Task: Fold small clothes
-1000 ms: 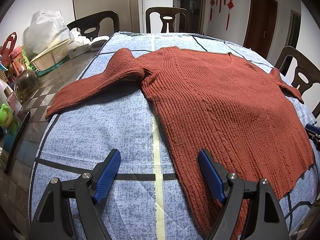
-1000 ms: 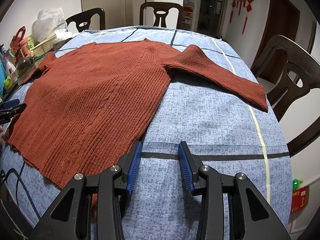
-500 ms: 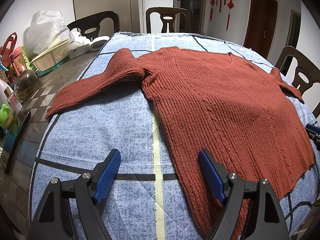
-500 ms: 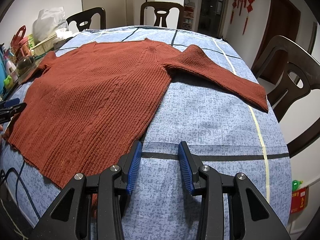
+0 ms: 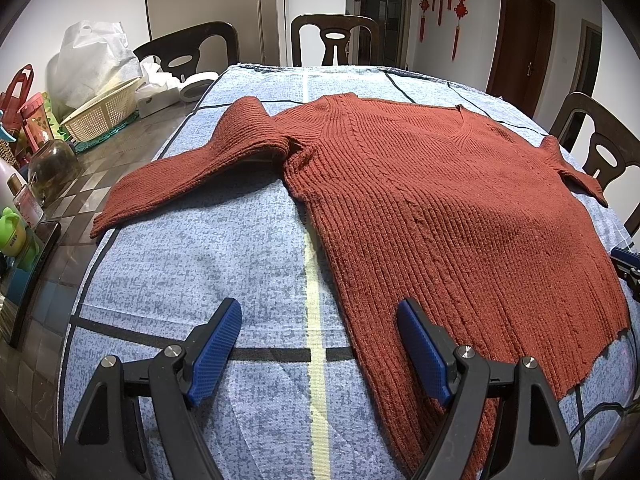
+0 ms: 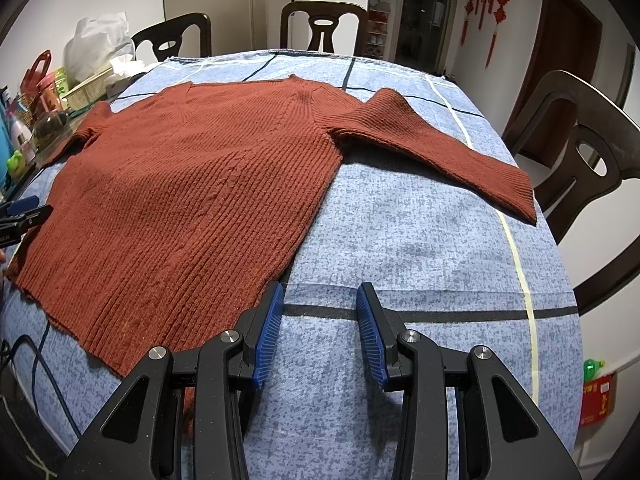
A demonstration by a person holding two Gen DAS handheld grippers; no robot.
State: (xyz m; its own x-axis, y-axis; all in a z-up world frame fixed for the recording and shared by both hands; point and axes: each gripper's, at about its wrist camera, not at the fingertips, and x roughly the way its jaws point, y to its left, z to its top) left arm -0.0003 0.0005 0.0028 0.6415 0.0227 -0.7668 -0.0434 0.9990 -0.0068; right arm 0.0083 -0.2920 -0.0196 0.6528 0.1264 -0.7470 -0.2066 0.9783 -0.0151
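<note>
Both jaws gape — left hand-held gripper [image 5: 318,340] and right hand-held gripper [image 6: 320,330] grasp nothing; pinch the sweater [image 5: 460,216] hem corners evenly — fold flat on the table [image 5: 200,272].

Counter [image 5: 120,160]: glossy surface with a diamond tile pattern, bare only along the left edge. A blue mottled cloth [image 5: 240,240] with dark and pale yellow grid lines covers the rest.

On the cloth: rust-red ribbed sweater [image 5: 440,208], spread flat, V-neck at the far side, hem near. Both sleeves angle outward; left cuff reaches past the cloth edge onto the bare counter.

On the bare strip, far left: cream mesh basket [image 5: 106,114], white plastic bag [image 5: 92,60], tissue box [image 5: 156,96], white tape roll [image 5: 196,86]. Nearer: glass jar [image 5: 52,168], bottles, possibly a dark phone [image 5: 40,264] at the edge.
</note>
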